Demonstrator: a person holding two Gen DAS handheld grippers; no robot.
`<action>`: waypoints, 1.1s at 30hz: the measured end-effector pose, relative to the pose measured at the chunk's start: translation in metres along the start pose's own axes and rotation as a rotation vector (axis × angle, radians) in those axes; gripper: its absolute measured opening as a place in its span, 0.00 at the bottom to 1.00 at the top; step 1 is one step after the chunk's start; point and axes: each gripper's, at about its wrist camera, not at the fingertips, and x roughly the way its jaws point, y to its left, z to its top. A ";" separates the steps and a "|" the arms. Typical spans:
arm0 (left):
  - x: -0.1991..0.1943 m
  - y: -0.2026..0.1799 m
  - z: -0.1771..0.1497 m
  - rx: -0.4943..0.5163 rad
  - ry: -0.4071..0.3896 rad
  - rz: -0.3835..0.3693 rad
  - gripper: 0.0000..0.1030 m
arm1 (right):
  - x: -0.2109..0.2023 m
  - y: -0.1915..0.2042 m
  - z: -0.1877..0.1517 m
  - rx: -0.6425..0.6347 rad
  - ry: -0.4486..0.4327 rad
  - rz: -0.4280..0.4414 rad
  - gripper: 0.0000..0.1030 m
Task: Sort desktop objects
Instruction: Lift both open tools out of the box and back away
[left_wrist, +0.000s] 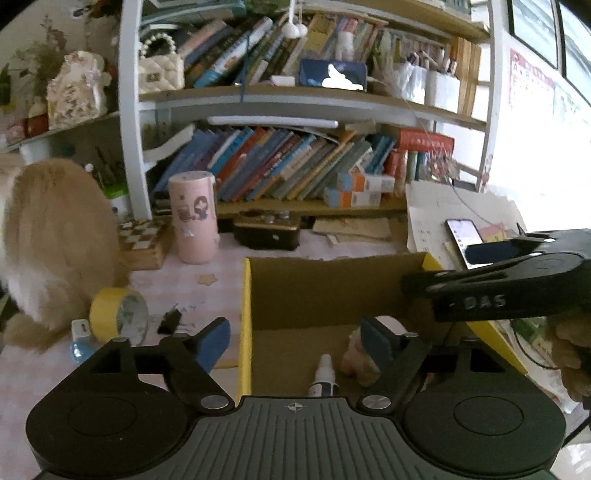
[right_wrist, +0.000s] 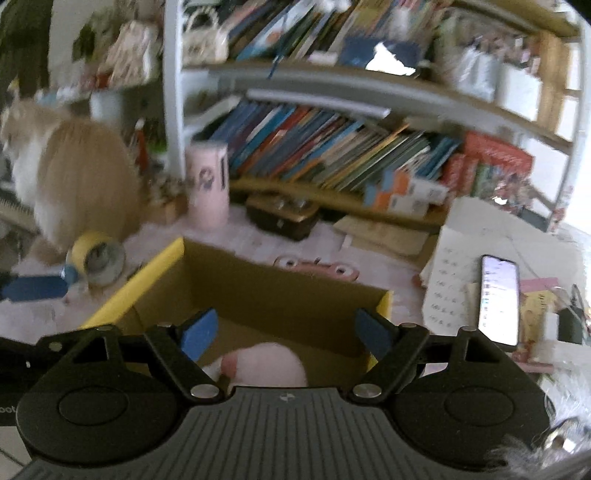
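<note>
Left wrist: left gripper (left_wrist: 295, 341) spread, tilted down over cardboard box (left_wrist: 332, 288); right gripper (right_wrist: 282, 330) spread, empty, same tilt.

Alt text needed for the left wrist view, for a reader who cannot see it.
The open left gripper hangs empty over a cardboard box that holds a small white bottle and a plush toy. A yellow tape roll and a fluffy cat are to its left, the right gripper to its right.
</note>
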 end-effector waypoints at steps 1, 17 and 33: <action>-0.003 0.002 -0.001 -0.010 -0.009 0.004 0.83 | -0.005 0.000 -0.001 0.009 -0.020 -0.013 0.80; -0.048 0.041 -0.029 -0.027 -0.052 0.054 0.89 | -0.067 0.022 -0.051 0.250 -0.090 -0.205 0.82; -0.081 0.088 -0.078 0.032 0.037 0.019 0.89 | -0.095 0.100 -0.108 0.334 0.008 -0.291 0.82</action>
